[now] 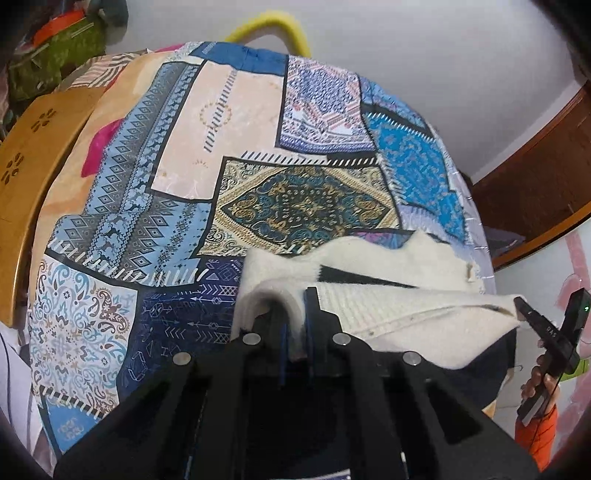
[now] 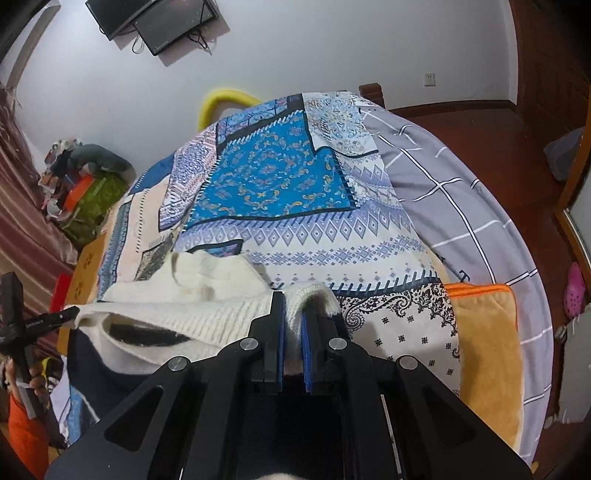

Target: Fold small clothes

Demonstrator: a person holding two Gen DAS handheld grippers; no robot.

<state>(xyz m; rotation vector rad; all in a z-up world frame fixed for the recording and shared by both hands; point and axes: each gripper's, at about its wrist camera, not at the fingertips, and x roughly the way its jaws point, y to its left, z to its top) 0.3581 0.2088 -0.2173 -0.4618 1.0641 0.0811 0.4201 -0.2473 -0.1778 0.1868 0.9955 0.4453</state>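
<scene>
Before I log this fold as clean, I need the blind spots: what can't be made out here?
- White knit garment: near part, left wrist view, hidden behind the left gripper; type unclear.
- Same garment, right wrist view: lower edge hidden by the right gripper.
- Dark patch inside the fold: shadow or print, unclear.
- Patchwork bedspread: near edge cut off by both gripper bodies.

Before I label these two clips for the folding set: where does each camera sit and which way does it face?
Left wrist: on the left tongs, facing down along them over the patchwork bedspread; they pinch the white knit garment; the right tongs and a hand show at right.
Right wrist: on the right tongs, pinching the garment's other end; the left tongs show at left.
Shared: garment, bedspread, yellow tube.
</scene>
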